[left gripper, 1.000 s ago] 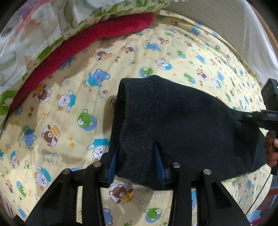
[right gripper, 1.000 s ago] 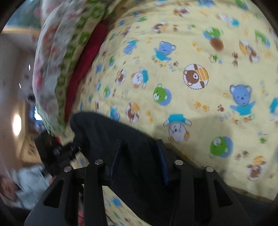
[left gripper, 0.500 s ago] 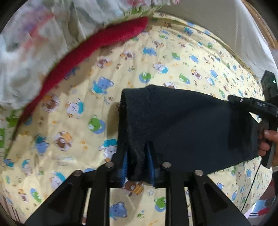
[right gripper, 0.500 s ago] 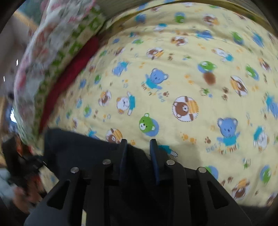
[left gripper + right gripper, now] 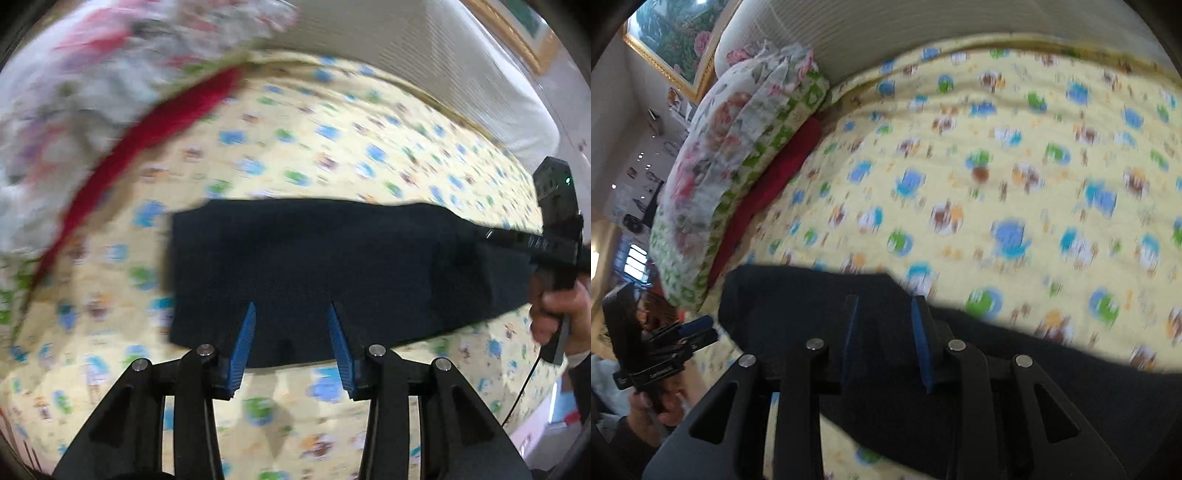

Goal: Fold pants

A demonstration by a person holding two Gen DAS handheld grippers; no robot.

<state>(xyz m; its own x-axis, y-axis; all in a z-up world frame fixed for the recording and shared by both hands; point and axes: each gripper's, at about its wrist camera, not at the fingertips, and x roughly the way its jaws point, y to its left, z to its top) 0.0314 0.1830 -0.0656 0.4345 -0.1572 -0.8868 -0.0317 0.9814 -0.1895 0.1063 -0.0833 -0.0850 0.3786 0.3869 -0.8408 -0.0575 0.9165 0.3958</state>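
The dark navy pants (image 5: 314, 266) lie folded into a flat rectangle on the yellow bear-print bed cover (image 5: 332, 147). My left gripper (image 5: 291, 314) is open just above their near edge, holding nothing. In the right wrist view the pants (image 5: 820, 302) lie under my right gripper (image 5: 884, 306), which is open with its blue pads apart over the cloth. The right gripper also shows at the pants' right end in the left wrist view (image 5: 554, 236). The left gripper shows at the left of the right wrist view (image 5: 698, 328).
A red blanket (image 5: 147, 125) and a floral pillow (image 5: 738, 147) lie along the left side of the bed. A white ribbed headboard (image 5: 443, 74) stands behind. The bed's near edge runs below the grippers.
Both grippers were shut on the pants and have opened and let go. The pants now lie flat on the bed, and both grippers have pulled back and up.
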